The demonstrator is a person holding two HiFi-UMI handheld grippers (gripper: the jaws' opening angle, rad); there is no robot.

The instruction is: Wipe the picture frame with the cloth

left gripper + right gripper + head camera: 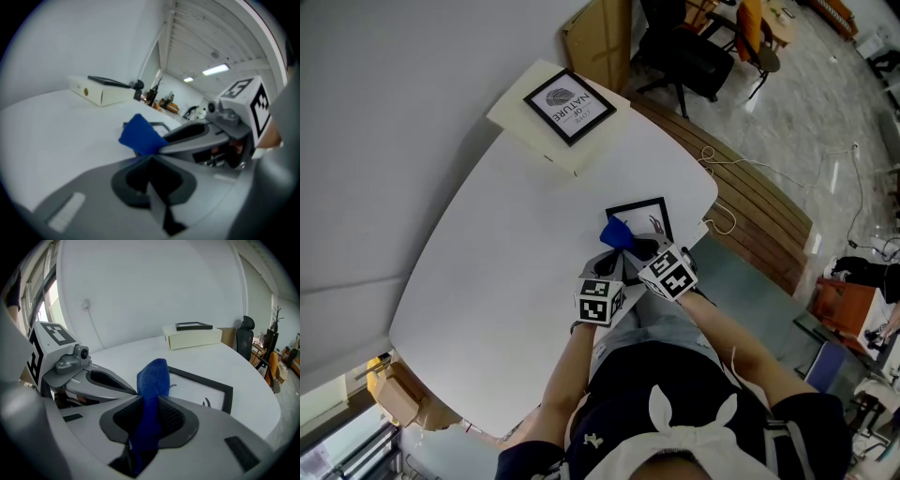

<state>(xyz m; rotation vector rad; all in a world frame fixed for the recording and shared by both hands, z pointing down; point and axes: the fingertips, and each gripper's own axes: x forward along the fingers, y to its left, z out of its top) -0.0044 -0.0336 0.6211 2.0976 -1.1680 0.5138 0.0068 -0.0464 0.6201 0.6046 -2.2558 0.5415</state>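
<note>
Right hand-held gripper (149, 403) pinches the blue cloth (153, 376).

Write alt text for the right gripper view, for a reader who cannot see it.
The right gripper is shut on a blue cloth, which sticks up in front of a black picture frame lying flat on the white table. Beyond, a second frame rests on a cream box.

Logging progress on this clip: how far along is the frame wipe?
Done: the blue cloth is picked up and clamped in the right gripper. In hand: the cloth is at the edge of the picture frame; whether they touch can't be told. Left: the wipe itself looks yet to be done. The left gripper is shut, empty, alongside.
</note>
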